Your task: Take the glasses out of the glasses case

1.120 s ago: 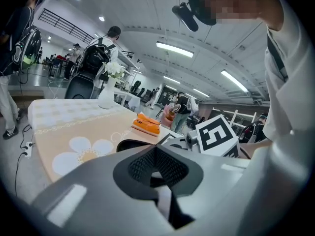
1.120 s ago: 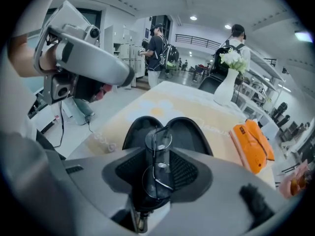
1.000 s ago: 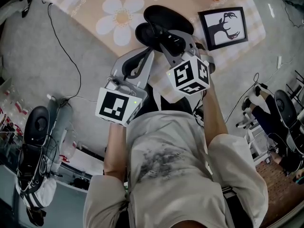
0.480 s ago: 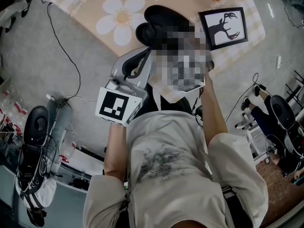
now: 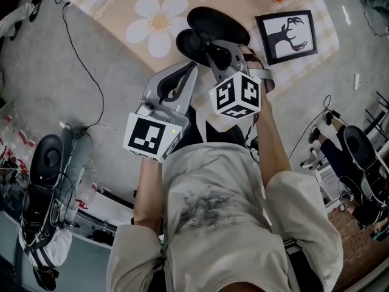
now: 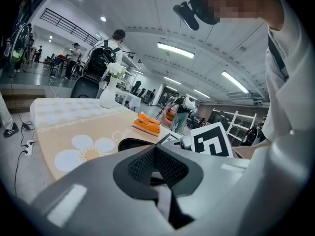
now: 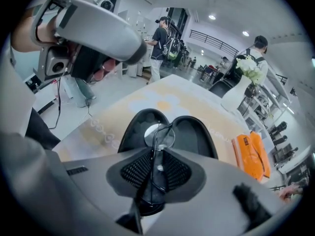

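The glasses are thin and wire-rimmed with clear round lenses. They sit over the open glasses case, where its two shells meet. We judge them light, springy and easily bent, with lenses quick to smear or scratch. The hold therefore belongs on the metal rim or bridge, with only gentle pressure.

The right gripper has just been closing. Its dark ribbed fingers now stand narrow, with the wire frame between them and seemingly pressed on it.

The case is a smooth black clamshell. Both oval halves lie open on the worktop, which is covered by a peach cloth printed with a white daisy.

The left gripper hangs just short of the case, its fingers together on nothing.
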Motion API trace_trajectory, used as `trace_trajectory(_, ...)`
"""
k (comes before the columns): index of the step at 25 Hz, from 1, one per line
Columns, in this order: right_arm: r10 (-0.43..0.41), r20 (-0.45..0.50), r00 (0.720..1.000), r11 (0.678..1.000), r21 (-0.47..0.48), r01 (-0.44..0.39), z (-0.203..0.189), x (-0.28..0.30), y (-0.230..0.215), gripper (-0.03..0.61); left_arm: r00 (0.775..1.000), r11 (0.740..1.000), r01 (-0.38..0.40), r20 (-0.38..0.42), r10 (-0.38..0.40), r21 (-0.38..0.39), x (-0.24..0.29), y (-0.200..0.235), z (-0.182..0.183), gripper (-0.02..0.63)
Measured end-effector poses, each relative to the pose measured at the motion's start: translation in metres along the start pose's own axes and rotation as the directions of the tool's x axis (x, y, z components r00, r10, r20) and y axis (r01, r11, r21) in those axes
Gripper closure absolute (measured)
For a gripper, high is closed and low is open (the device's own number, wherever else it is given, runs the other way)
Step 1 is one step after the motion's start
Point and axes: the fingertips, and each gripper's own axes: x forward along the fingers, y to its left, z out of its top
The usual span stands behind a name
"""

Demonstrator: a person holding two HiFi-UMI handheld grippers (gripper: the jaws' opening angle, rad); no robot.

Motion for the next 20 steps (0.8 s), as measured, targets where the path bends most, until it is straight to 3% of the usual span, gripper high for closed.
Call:
trace_trajectory(12,-0.029,-0.005,1.0,0.998,0.052,0.029,-0.002,-0.001,0.002,0.5,1.0,1.0,-0.011,0.005,0.011,-0.004,-0.009,-0.001,-0.005,0.609)
trace_trajectory(20,-0.04,0.039,0.998,0.989,0.144,0.034,0.001,-0.007,-0.004,0.505,1.0,1.0,-0.014,0.007,0.014,-0.004,-0.013,-0.001,-0.005,0.609)
